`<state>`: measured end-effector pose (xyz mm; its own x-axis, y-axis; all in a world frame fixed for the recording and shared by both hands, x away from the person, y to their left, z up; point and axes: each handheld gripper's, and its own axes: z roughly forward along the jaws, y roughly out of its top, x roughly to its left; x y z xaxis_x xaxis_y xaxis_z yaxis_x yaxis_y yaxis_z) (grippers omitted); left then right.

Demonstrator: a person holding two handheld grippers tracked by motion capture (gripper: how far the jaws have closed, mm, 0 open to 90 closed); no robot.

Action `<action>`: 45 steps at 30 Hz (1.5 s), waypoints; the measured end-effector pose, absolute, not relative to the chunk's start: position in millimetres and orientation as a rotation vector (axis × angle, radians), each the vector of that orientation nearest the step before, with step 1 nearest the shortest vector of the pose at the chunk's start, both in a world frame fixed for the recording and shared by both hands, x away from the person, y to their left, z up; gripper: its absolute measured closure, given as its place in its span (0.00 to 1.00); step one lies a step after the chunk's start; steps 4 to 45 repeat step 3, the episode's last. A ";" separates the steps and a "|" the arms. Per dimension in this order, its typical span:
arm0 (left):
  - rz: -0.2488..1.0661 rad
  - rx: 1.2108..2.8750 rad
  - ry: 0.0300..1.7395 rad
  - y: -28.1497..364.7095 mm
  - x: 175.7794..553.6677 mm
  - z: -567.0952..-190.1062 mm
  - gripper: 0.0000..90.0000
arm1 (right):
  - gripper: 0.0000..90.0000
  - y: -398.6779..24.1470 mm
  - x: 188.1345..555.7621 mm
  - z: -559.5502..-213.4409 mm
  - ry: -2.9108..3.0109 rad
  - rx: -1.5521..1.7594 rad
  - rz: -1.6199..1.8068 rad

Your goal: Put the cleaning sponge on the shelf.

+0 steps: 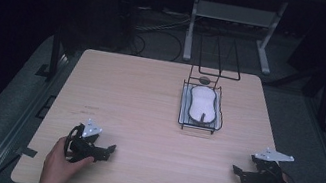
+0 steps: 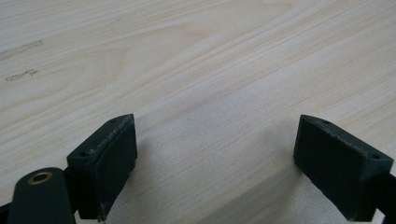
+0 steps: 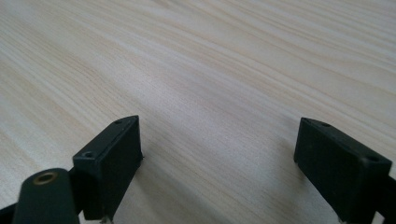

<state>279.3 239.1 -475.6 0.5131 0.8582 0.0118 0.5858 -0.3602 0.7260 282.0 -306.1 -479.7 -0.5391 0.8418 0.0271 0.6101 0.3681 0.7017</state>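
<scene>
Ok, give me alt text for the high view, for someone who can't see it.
A person's hands rest two black grippers on the near corners of a pale wooden table, the left gripper and the right gripper both with open jaws holding nothing. Farther back, right of centre, a black wire basket holds a white oblong object; the room beyond is dark.

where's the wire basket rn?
High view: the wire basket sits on the table's far half, right of centre, holding a white oblong piece. Its handle frame is at the far end, well beyond both claws.
</scene>
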 end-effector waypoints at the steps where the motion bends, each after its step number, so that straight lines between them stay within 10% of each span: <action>1: 0.519 2.082 1.174 239.1 279.3 -475.6 0.14 | 0.16 -306.1 282.0 -479.7 2.298 1.274 0.962; 45: 0.520 2.081 1.174 239.0 279.2 -475.6 0.14 | 0.15 -307.6 280.2 -482.6 2.280 1.258 0.995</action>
